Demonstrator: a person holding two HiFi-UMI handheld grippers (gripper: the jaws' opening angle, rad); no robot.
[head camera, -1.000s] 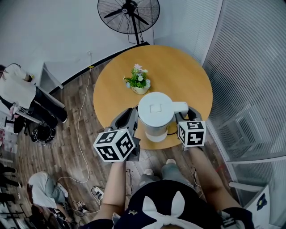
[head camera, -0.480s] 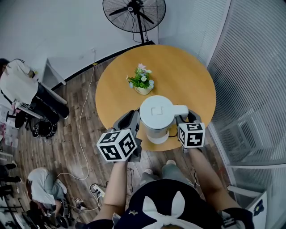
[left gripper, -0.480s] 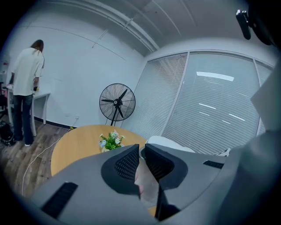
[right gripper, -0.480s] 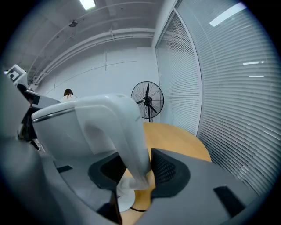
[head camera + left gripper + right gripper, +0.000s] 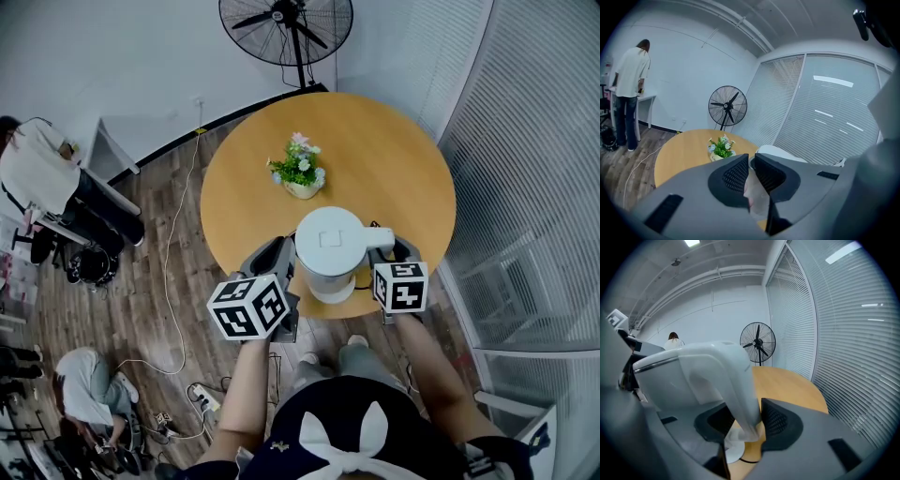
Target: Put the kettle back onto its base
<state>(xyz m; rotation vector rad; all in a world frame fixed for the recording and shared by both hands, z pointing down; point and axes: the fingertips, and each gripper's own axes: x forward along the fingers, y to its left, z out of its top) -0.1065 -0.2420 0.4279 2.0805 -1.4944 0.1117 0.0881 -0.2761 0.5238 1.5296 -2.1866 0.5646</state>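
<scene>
While my right gripper (image 5: 749, 420) clamps its handle (image 5: 380, 236), the white kettle (image 5: 328, 246) sits upright at the 6 o'clock edge of the round table (image 5: 375, 150).
Its long axis runs straight up and down, lid facing my head camera, and the handle points to 3 o'clock, pinched between my right jaws. The white base (image 5: 732, 452) shows just under the handle's foot with a black cable (image 5: 750, 459) beside it; whether the kettle's bottom touches the base I cannot tell, and the spout is out of sight. My left gripper (image 5: 751, 165) is just beside the kettle at 9 o'clock, jaws drawn to a thin slit with nothing between them, blocking most of the kettle from that view. A flower pot (image 5: 300, 173) stands at 12 o'clock from the kettle.
</scene>
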